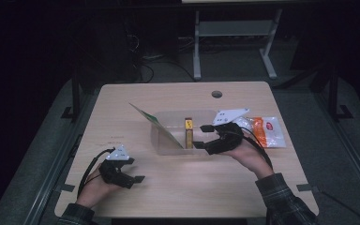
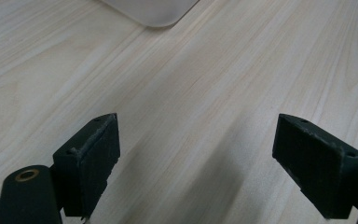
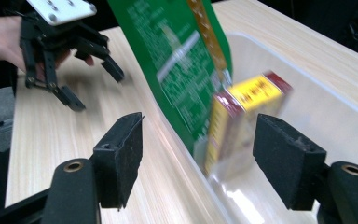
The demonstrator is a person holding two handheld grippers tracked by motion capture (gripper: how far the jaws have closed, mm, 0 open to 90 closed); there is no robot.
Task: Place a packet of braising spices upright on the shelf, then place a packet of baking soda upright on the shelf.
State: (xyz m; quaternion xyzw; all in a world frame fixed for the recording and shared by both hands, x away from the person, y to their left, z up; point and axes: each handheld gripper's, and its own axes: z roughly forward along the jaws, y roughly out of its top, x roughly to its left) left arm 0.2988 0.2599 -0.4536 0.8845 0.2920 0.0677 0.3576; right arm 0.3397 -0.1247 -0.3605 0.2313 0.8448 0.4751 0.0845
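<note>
One pale wooden table (image 1: 136, 192) carries one clear plastic rectangular bin (image 1: 168, 143) at its middle. Inside lean one flat green printed packet (image 3: 177, 70) on the left and one upright yellow-and-red carton (image 3: 242, 126). One orange snack bag (image 1: 268, 131) lies right of the bin. Packing looks underway: the right gripper (image 3: 198, 158), spread and empty, hovers at the bin's near rim; next it likely fetches the bag. The left gripper (image 2: 196, 158) rests spread, near left

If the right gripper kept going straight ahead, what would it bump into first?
Probably the yellow box standing in the clear bin; it sits right ahead between the right gripper's open jaws, though depth is hard to judge.
</note>
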